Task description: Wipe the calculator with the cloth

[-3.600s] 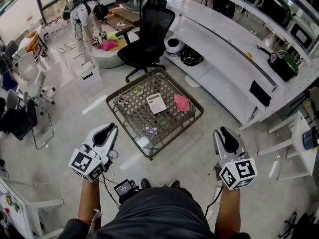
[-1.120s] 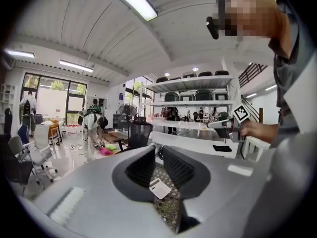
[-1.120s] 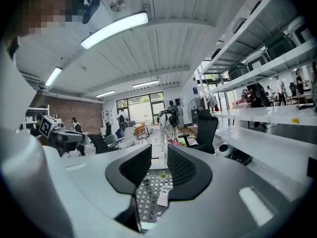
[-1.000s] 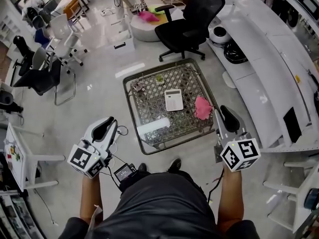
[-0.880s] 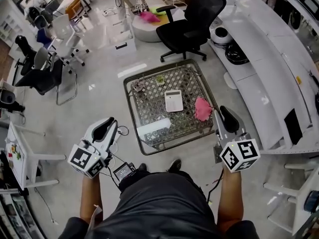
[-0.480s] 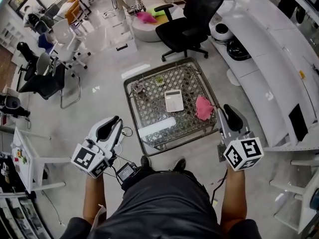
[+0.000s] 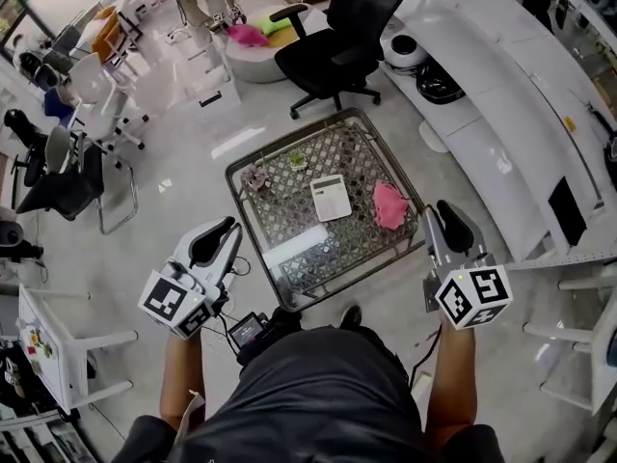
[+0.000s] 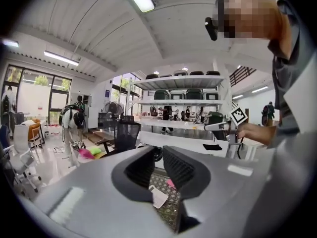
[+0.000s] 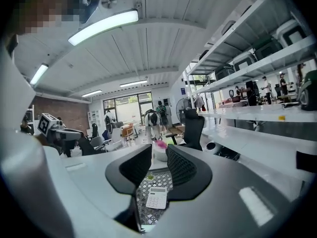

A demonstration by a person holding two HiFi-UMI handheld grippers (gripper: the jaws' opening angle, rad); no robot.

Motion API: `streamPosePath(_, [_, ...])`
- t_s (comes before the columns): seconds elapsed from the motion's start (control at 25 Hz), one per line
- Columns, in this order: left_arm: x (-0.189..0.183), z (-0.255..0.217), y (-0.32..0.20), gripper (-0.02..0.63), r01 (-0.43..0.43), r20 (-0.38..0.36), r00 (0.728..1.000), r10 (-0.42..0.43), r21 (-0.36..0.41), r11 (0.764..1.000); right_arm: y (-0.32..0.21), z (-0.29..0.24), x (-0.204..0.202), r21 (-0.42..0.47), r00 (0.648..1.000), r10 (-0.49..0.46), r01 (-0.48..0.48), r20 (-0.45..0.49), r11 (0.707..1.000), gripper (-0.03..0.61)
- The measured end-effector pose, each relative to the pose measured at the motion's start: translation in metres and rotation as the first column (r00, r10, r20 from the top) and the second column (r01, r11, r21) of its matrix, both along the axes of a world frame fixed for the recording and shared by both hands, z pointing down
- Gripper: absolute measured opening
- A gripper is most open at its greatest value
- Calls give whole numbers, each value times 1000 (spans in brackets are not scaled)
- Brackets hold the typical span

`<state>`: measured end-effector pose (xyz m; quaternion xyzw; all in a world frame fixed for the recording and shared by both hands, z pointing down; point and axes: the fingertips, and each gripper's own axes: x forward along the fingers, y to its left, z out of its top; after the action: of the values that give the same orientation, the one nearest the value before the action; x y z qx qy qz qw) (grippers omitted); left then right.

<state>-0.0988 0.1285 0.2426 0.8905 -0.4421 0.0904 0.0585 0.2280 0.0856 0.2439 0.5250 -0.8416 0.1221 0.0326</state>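
A white calculator (image 7: 331, 198) lies flat near the middle of a low glass table (image 7: 289, 287) with a lattice pattern. A crumpled pink cloth (image 7: 389, 205) lies just to its right on the same top. My left gripper (image 7: 224, 230) hovers off the table's near left corner, open and empty. Off the near right corner my right gripper (image 7: 437, 212) is also open and empty. In the right gripper view the calculator (image 9: 156, 197) shows below the parted jaws of that gripper (image 9: 158, 163). The left gripper view looks past its gripper (image 8: 158, 166) to the cloth (image 8: 171, 183).
A black office chair (image 7: 337, 37) stands behind the table. A long white counter (image 7: 501, 114) runs along the right. A small potted plant (image 7: 297, 160) and another small object (image 7: 255, 177) sit on the table's far side. Chairs (image 7: 67, 177) stand to the left.
I have stepped closer to the table, whose near edge now lies just ahead of my feet. The left gripper has moved forward toward it. Both grippers stay open and empty.
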Motion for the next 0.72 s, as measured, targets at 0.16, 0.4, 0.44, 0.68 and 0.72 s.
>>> streamPosePath(0.16, [-27,-6,-30,61,-54,-16,998,54,22,998,-3,-12,-25,16,998,58,-58,-10,998,80])
streamPosePath(0.4, [-53,-6,-68,61,-134,-46,990,136,31,990,-15,-39,-55,55,990,134,-132,-47,990,81])
streamPosePath(0.44, [-54,-4,-73,61,-153,-48,987,154,28,988,-15,-41,-57,58,987,149,-145,-53,988,80])
streamPosePath(0.68, [-56,2,-103,61,-256,-68,964,258,26,966,-11,-39,-63,46,966,245,-242,-84,969,81])
streamPosePath(0.72, [-56,2,-107,61,-271,-70,960,272,28,962,-10,-37,-63,43,962,260,-257,-88,966,81])
